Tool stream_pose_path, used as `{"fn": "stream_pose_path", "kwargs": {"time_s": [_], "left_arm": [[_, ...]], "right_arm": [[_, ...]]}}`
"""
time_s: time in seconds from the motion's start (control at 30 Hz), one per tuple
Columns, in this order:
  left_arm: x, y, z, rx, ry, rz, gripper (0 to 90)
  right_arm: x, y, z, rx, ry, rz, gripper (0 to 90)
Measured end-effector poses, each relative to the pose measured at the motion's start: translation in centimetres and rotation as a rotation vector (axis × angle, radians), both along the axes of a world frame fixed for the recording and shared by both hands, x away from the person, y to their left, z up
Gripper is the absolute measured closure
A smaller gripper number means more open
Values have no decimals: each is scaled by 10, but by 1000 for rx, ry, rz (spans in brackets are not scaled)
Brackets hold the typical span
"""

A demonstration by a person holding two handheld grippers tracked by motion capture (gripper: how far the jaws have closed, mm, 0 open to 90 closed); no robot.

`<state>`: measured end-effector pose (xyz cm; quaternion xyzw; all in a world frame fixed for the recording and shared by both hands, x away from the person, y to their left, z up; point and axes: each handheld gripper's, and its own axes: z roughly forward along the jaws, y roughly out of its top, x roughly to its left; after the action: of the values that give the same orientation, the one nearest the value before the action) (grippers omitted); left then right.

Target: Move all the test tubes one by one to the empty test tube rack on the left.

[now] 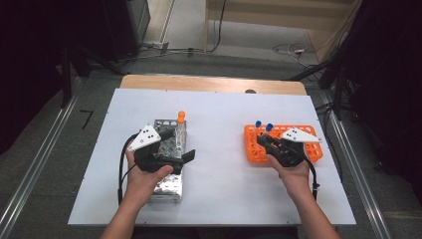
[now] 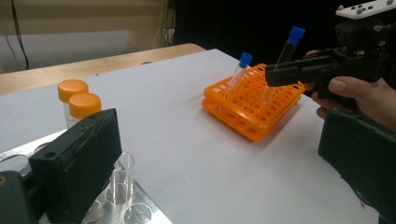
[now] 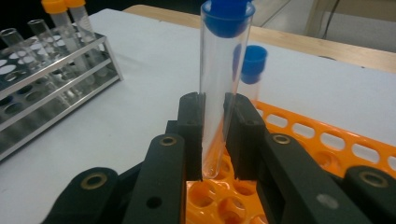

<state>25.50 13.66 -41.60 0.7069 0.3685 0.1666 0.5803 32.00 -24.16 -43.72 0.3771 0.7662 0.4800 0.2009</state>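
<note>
Black tools point(image 1: 174, 144); white plates point(image 1: 144, 137); black cables point(image 1: 121, 164)

A clear plastic test tube with a blue cap point(image 3: 219, 88) stood nearly straight up, its round bottom just above the holes of the flat orange plastic rack point(image 3: 327, 144). A second blue-capped tube point(image 3: 252, 70) leaned in the rack behind it.

tube point(image 3: 215, 93): clear glossy plastic | rack point(image 3: 327, 140): orange plastic | stand point(image 3: 51, 79): shiny metal
</note>
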Motion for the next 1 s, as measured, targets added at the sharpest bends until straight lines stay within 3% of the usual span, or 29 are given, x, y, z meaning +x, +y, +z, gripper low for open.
{"fn": "stream_pose_path", "kwargs": {"time_s": [0.47,1.0], "left_arm": [[-5,-16,3,10,-10,-45,0],[-13,-43,7,18,-18,-134,23]], "right_arm": [[-20,27,15,21,14,143,747],[-46,70,16,-9,38,303,747]]}}
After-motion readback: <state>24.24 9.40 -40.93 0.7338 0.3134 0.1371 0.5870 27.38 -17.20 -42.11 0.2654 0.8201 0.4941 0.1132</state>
